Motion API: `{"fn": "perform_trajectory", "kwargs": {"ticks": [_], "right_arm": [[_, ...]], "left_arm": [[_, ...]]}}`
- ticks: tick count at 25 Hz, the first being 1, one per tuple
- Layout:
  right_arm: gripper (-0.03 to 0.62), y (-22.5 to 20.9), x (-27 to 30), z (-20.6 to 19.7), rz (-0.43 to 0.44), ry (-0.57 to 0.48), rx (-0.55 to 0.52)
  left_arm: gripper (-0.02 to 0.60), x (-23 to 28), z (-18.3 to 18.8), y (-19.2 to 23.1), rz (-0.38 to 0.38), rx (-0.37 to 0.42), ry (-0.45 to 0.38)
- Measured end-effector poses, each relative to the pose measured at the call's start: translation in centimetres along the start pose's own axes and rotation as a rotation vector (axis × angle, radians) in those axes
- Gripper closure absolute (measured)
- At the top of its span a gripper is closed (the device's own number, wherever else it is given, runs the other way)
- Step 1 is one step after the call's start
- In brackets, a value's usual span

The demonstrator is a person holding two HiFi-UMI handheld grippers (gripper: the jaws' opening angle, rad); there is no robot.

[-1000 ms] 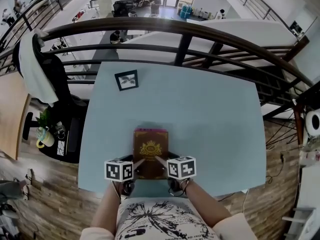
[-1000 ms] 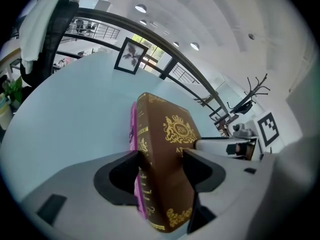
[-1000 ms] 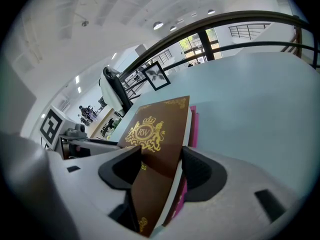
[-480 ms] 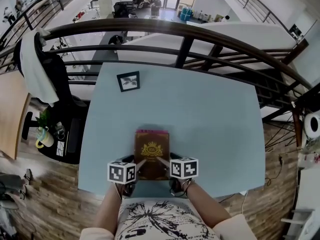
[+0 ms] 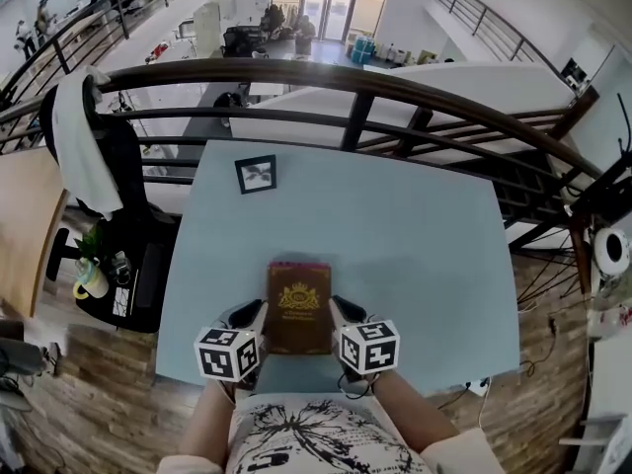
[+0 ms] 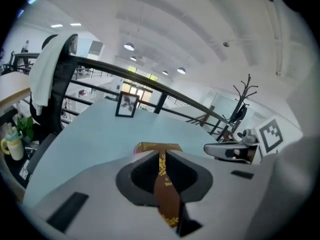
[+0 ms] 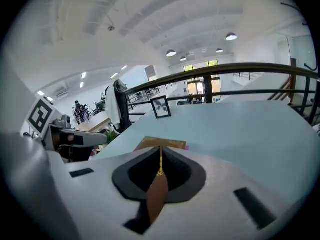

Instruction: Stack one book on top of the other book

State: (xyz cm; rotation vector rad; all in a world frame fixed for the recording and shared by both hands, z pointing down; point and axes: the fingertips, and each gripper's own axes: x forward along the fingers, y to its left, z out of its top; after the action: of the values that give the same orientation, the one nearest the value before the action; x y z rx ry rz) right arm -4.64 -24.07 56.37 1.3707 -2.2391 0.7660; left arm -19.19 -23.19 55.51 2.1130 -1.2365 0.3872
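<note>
A brown book [image 5: 299, 307] with a gold crest sits between my two grippers near the front edge of the pale blue table [image 5: 405, 225]. A thin pink edge [image 5: 299, 263] shows along its far end; I cannot tell whether that is a second book under it. My left gripper [image 5: 257, 310] pinches the book's left edge and my right gripper [image 5: 338, 306] its right edge. The jaws of both are closing. In the left gripper view the brown cover [image 6: 165, 186] runs between the pads of the left gripper [image 6: 162, 159]. In the right gripper view the cover [image 7: 157, 196] is likewise pinched by the right gripper [image 7: 160, 161].
A small black picture frame [image 5: 257, 174] stands at the table's far left. A dark curved railing [image 5: 365, 77] runs behind the table. A chair draped with a white cloth [image 5: 84, 151] stands to the left, beside a side table with a mug [image 5: 89, 279].
Both grippers, open over the book's near corners before, have shut on its side edges. Their marker cubes have come up toward the camera, and the book looks larger.
</note>
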Motion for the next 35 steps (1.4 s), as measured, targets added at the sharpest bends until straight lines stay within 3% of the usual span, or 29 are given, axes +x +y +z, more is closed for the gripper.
{"fn": "perform_trajectory", "kwargs": {"ticks": [5,12,18,22,27,35], "right_arm": [[0.6,1.6,-3.2,4.7,0.001,-0.183,-0.082],[0.6,4.5,-9.3,11.8,-0.016,-0.477,-0.288],[0.602,7.1,-13.9,15.4,-0.019,-0.673,-0.45],[0.602,8.1,-14.5,15.6,-0.018,-0.701,-0.498],[0.603,8.2,-14.0,15.2,-0.012,-0.679,-0.473],[0.603,8.2,-13.6,14.8,-0.025,-0.66,-0.475]], "left_arm": [[0.561,-3.5,4.6,-2.3,-0.009,0.109,-0.192],[0.563,-9.5,11.0,-6.1,0.021,0.366,-0.475],[0.563,-13.9,15.1,-7.8,0.048,0.456,-0.635],[0.565,-14.7,16.0,-7.6,0.062,0.462,-0.657],[0.566,-14.1,15.2,-7.4,0.046,0.45,-0.606],[0.566,-13.6,15.1,-7.5,0.037,0.452,-0.601]]}}
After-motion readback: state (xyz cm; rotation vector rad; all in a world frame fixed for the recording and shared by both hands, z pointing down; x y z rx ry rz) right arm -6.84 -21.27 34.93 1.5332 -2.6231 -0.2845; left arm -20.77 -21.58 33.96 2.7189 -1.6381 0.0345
